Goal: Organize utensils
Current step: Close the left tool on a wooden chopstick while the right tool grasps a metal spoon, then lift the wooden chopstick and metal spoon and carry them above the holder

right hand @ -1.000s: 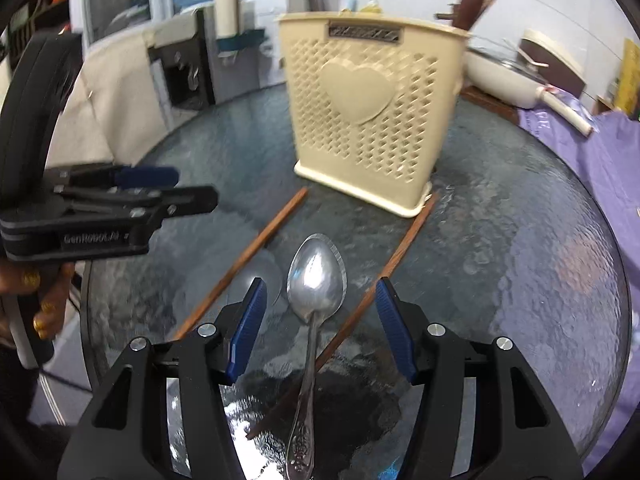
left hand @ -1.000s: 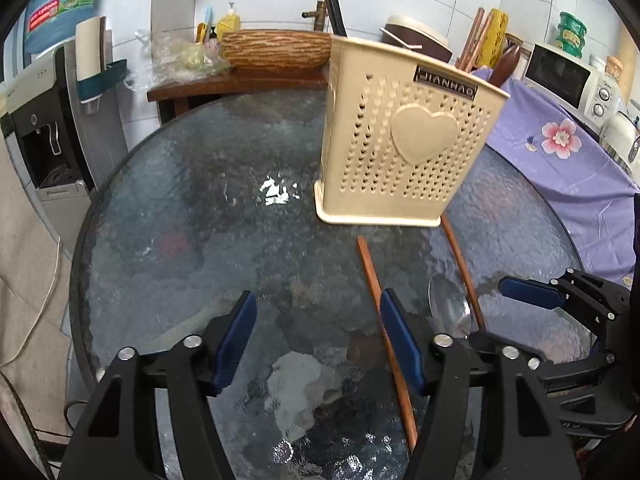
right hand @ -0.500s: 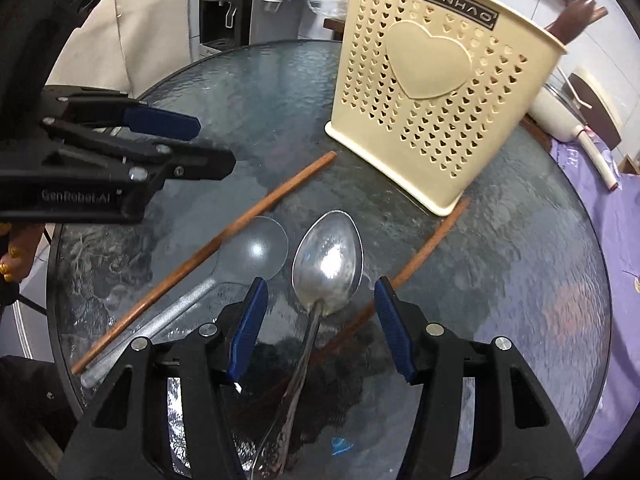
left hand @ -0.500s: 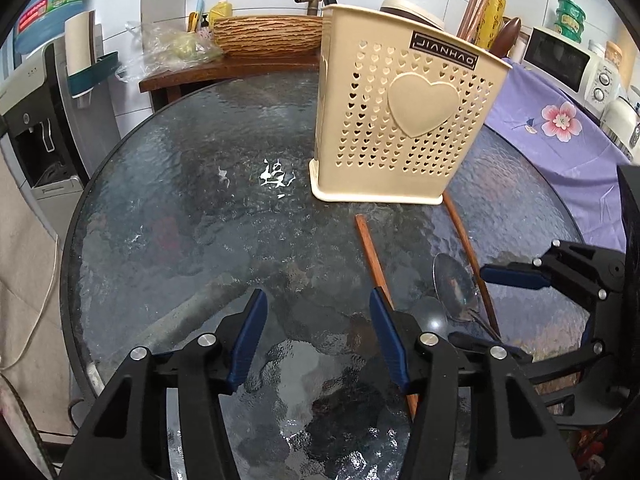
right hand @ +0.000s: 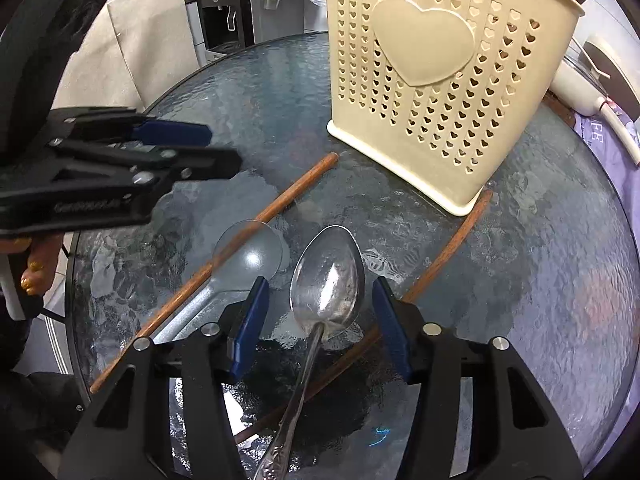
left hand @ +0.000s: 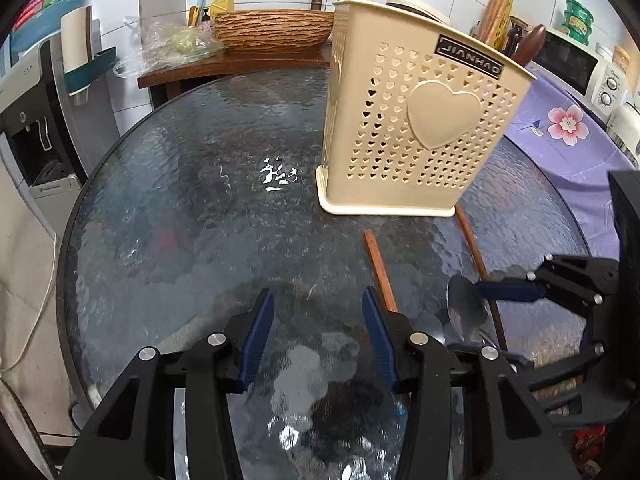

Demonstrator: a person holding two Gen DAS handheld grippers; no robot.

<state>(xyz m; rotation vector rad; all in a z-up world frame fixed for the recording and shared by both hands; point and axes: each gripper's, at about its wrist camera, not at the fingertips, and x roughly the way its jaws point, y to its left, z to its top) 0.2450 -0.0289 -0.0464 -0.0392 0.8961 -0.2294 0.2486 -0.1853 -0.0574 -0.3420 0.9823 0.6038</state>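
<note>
A cream perforated utensil holder (left hand: 420, 128) (right hand: 440, 80) stands upright on the round glass table (left hand: 180, 220). In front of it lie two wooden chopsticks (right hand: 248, 232) (right hand: 452, 248), a metal spoon (right hand: 328, 276) and a clear plastic spoon (right hand: 248, 256). My right gripper (right hand: 320, 300) is low over the table with its jaws closing. The metal spoon's bowl lies between its blue pads (right hand: 256, 316), which do not touch it. My left gripper (left hand: 318, 312) hovers left of the near chopstick (left hand: 378, 264), its jaws closing on nothing. Each gripper shows in the other's view (right hand: 220, 150) (left hand: 492, 320).
A wooden side table with a woven basket (left hand: 272, 32) stands behind the glass table. A water dispenser (left hand: 36, 120) is at the left. A purple flowered cloth (left hand: 560, 132) and a microwave (left hand: 572, 64) are at the right. A person's hand (right hand: 36, 272) holds the left gripper.
My right gripper has sunk and tilted toward the metal spoon, whose bowl now lies between its pads. The fingers of both grippers stand closer together. The left hand has hardly moved.
</note>
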